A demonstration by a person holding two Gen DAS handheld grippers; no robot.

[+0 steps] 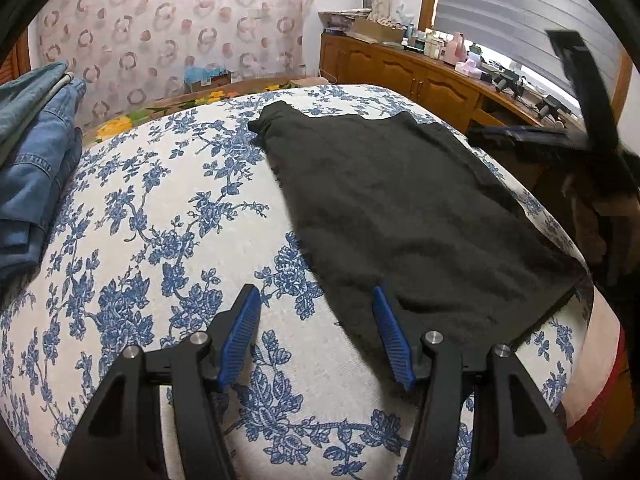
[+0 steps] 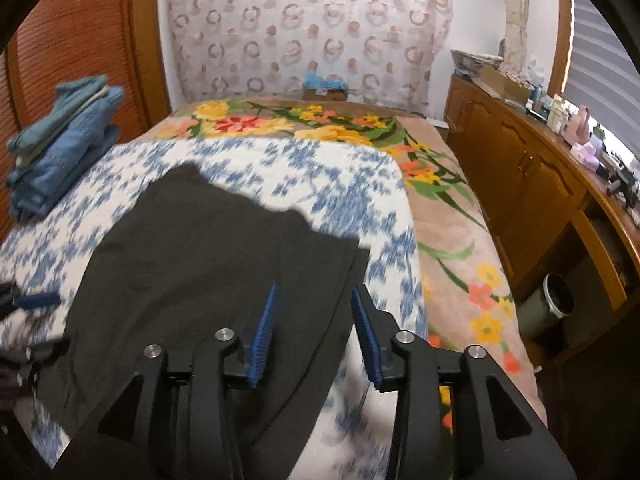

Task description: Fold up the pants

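Black pants (image 1: 400, 200) lie flat on a white bedspread with blue flowers (image 1: 160, 220). My left gripper (image 1: 315, 291) hovers open over the near left edge of the pants. Its right finger is above the dark cloth and its left finger above the bedspread. In the right wrist view the pants (image 2: 208, 260) spread to the left, blurred. My right gripper (image 2: 314, 288) stands open over their right edge, with nothing pinched between its pads. The right gripper (image 1: 580, 120) also shows as a dark blur at the right of the left wrist view. The left gripper's blue pad (image 2: 36, 300) shows at the far left.
A stack of folded jeans (image 1: 36, 160) (image 2: 64, 148) sits at the bed's far left. A flowered blanket (image 2: 452, 220) covers the bed's right side. A wooden cabinet (image 2: 520, 168) with clutter on top runs along the right, with a waste bin (image 2: 556, 296) below.
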